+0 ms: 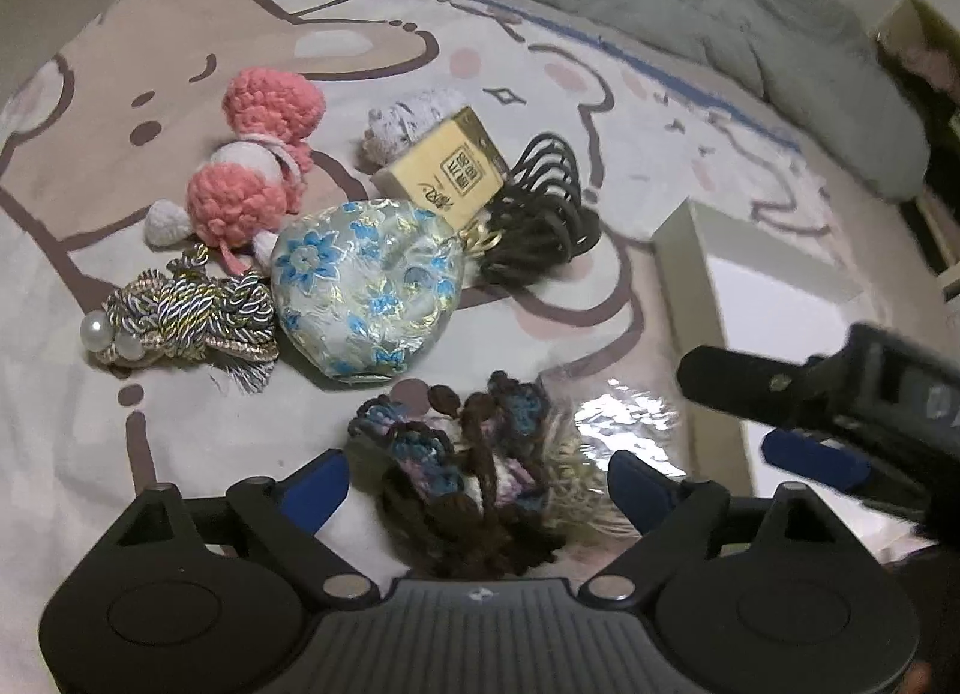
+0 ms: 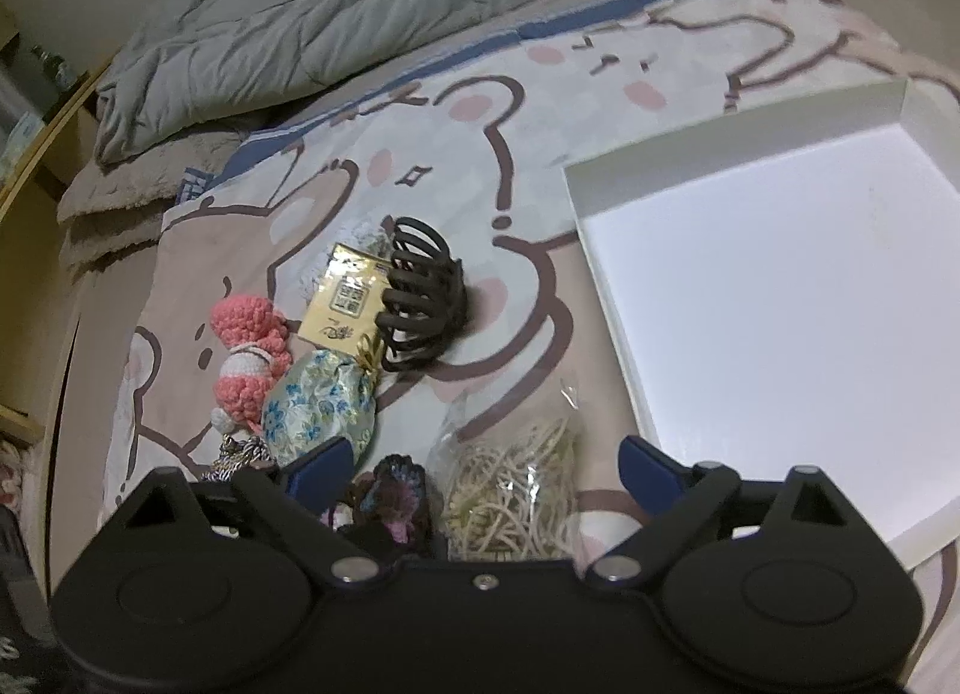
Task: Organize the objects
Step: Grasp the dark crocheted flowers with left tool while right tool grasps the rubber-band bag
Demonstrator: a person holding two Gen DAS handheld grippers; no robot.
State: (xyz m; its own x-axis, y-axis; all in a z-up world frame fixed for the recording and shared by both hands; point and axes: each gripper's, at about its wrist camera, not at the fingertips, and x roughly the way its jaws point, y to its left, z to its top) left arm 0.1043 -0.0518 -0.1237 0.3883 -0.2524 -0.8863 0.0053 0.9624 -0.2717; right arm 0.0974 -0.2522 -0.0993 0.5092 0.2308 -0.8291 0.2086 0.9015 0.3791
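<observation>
Small objects lie in a cluster on a cartoon-bear bedsheet. My left gripper (image 1: 480,484) stands open over a dark brown, blue and purple crochet piece (image 1: 456,454), pads apart from it. My right gripper (image 2: 483,472) is open too, above the same crochet piece (image 2: 393,490) and a clear bag of cream cords (image 2: 516,496). Farther off lie a floral pouch (image 1: 366,286), a pink crochet doll (image 1: 252,165), a gold box (image 1: 450,171), a black hair claw (image 1: 540,214) and a pearl-tipped rope knot (image 1: 186,316). An empty white box (image 2: 603,286) sits to the right.
A rumpled grey duvet (image 2: 300,3) is bunched along the far side of the bed. A small pale crochet piece (image 1: 402,123) lies behind the gold box. The right gripper (image 1: 756,412) reaches over the white box (image 1: 678,274) in the left wrist view. A wooden shelf edge (image 2: 36,153) stands at the far left.
</observation>
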